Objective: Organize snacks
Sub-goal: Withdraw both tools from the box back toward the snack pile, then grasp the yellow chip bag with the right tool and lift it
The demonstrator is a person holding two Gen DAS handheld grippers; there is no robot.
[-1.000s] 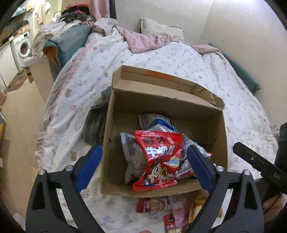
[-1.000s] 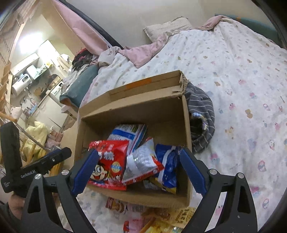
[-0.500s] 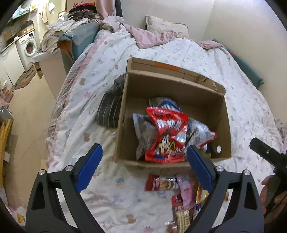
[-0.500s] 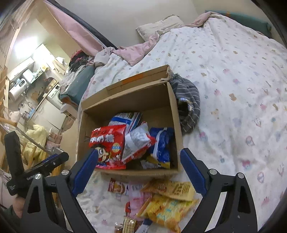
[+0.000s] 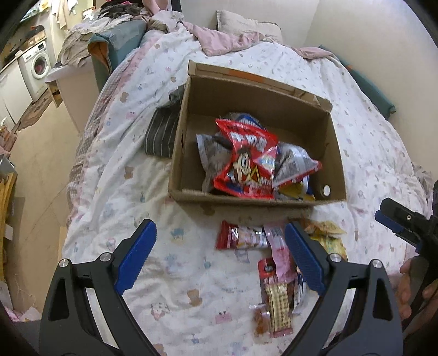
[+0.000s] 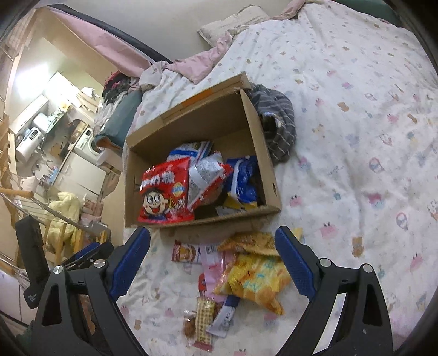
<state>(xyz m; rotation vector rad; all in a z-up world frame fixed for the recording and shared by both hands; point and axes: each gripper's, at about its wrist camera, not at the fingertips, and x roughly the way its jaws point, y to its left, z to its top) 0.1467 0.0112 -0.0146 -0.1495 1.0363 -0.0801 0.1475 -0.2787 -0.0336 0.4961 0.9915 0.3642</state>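
An open cardboard box (image 5: 178,148) (image 6: 271,169) sits on the bed and holds several snack bags, with a red bag (image 5: 246,164) (image 6: 164,191) on top. Loose snacks lie on the sheet in front of it: a small red packet (image 5: 241,238) (image 6: 186,253), a pink packet (image 5: 279,252), yellow bags (image 6: 254,273) and a waffle-print bar (image 5: 279,306) (image 6: 204,317). My left gripper (image 5: 220,254) is open and empty above the sheet. My right gripper (image 6: 212,263) is open and empty above the loose snacks.
A grey striped cloth (image 5: 161,131) (image 6: 279,123) lies beside the box. The bed's edge drops to the floor on the left (image 5: 41,175). A pillow (image 5: 246,24) and pink blanket lie at the head of the bed. A washing machine (image 5: 35,65) stands far left.
Both grippers have pulled back and up from the box. The loose snacks in front of the box have come into fuller view. Both stay open.
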